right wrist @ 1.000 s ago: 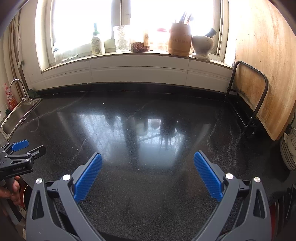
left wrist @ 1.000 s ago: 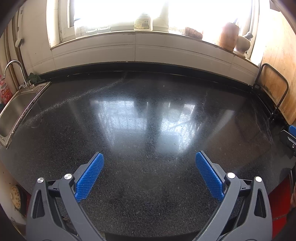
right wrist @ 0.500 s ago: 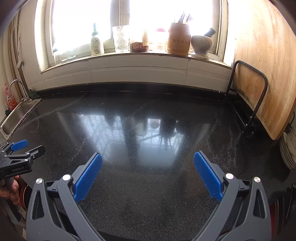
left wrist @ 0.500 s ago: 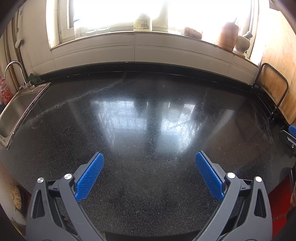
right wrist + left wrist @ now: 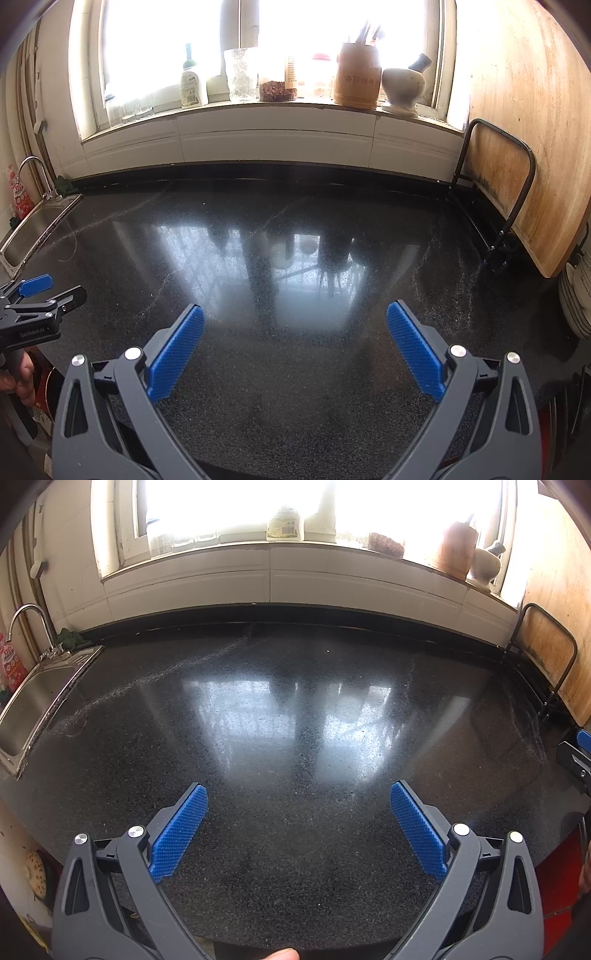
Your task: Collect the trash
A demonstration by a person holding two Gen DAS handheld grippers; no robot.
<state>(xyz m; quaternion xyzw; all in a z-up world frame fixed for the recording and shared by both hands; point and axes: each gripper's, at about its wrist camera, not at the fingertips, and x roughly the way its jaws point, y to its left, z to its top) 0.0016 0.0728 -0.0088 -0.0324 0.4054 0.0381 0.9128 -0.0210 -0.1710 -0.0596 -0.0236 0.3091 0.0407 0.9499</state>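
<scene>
No trash shows in either view. My left gripper [image 5: 298, 795] hangs open over the near part of the black speckled countertop [image 5: 295, 709], nothing between its blue pads. My right gripper [image 5: 294, 315] is open too, above the same countertop [image 5: 295, 251], empty. In the right wrist view the left gripper [image 5: 50, 293] appears at the left edge, held by a hand [image 5: 22, 376]. A sliver of the right gripper [image 5: 578, 755] shows at the right edge of the left wrist view.
A steel sink [image 5: 33, 701] with a tap [image 5: 27, 627] lies at the left. The windowsill holds a bottle [image 5: 192, 81], jars [image 5: 275, 79], a wooden utensil holder [image 5: 356, 75] and a mortar [image 5: 402, 86]. A wooden board [image 5: 528, 140] in a black rack [image 5: 517, 206] leans at the right. Stacked plates [image 5: 578, 295] sit far right.
</scene>
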